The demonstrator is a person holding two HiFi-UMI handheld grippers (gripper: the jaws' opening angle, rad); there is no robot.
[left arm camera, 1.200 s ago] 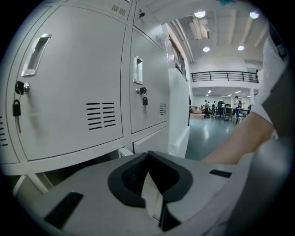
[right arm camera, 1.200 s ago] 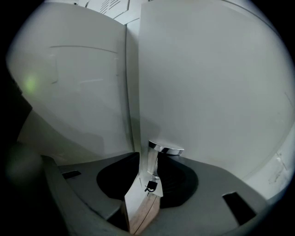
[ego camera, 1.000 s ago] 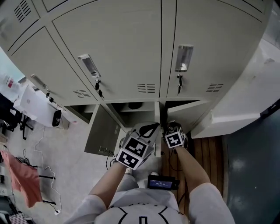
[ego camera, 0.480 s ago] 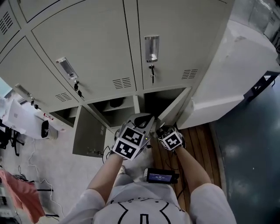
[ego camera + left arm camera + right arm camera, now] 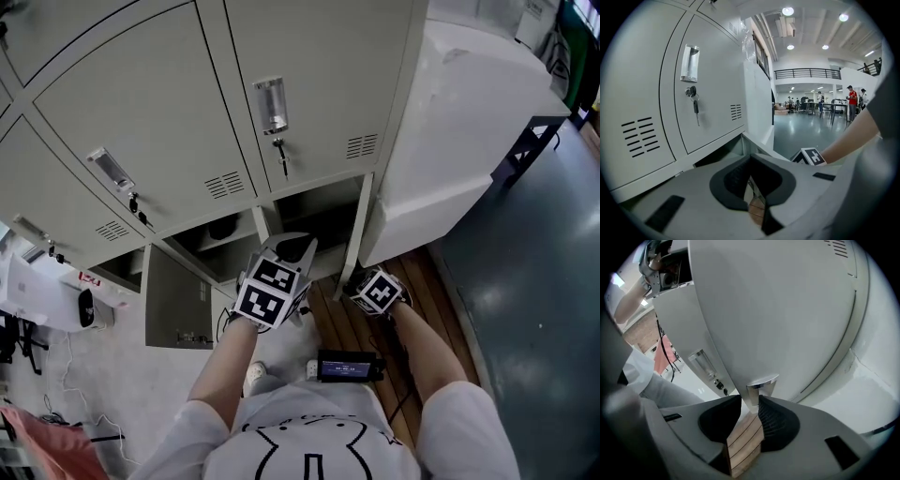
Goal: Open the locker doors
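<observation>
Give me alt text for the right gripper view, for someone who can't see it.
The right gripper clamps the chrome handle at the edge of a grey locker door that fills the frame. Wooden floor planks show between the jaws, and a second chrome handle sits to the left.

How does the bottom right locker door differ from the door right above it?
The bottom right door is swung open, edge-on to the head view; the upper door is shut flush. The right gripper clamps the bottom door's handle; the upper door's handle is untouched, with a key hanging below it. Both are pale grey metal with chrome handles.
</observation>
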